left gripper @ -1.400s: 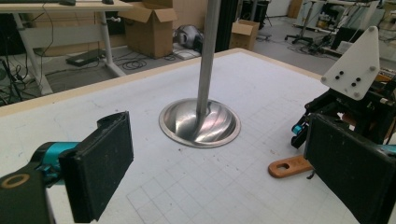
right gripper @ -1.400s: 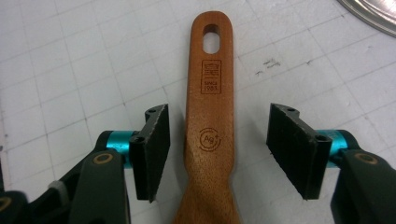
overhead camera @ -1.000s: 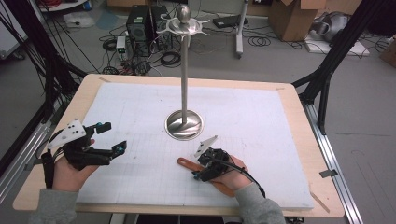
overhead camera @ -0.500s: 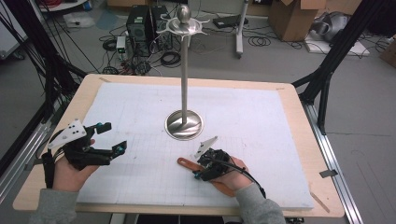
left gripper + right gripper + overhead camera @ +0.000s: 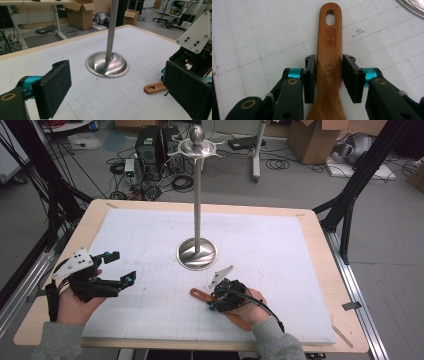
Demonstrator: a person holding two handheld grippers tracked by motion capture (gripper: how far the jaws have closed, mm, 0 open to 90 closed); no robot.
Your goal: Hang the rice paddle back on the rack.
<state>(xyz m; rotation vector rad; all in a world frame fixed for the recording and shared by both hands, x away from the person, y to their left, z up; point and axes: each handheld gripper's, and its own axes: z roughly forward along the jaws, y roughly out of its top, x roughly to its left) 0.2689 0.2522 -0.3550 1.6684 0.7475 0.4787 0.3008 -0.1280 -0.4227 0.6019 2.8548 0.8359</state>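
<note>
Wooden and flat, a spatula (image 5: 329,62) lies on the white gridded surface (image 5: 300,250) near the front edge, its handle pointing toward the steel stand (image 5: 197,251) at the middle. The right gripper (image 5: 329,75) straddles the handle just below the stamped maker's mark, and its jaws have just been closing around the wood; the pads sit at both edges of the handle, the left one apparently touching, the right with a hairline of shadow beside it, so a firm clamp is not yet certain. In the high view the right gripper (image 5: 226,296) covers the tool's middle, with the hanging-hole end (image 5: 196,293) poking out to its left.

The left gripper (image 5: 116,269) rests well apart at the surface's left side, jaws spread wide and empty, pointed toward the stand's round base (image 5: 107,64).

By the look of it the spatula is light, rigid and not fragile, though its smooth finished wood could slip or pivot between the pads if gripped too near one end. The narrow neck where the jaws now stand seems the sound place to take hold: parallel edges, close to the balance point, clear of the widening blade. A slotted hole at the handle's tip suggests the tool is bound for a hook on the stand's crown (image 5: 196,146).
</note>
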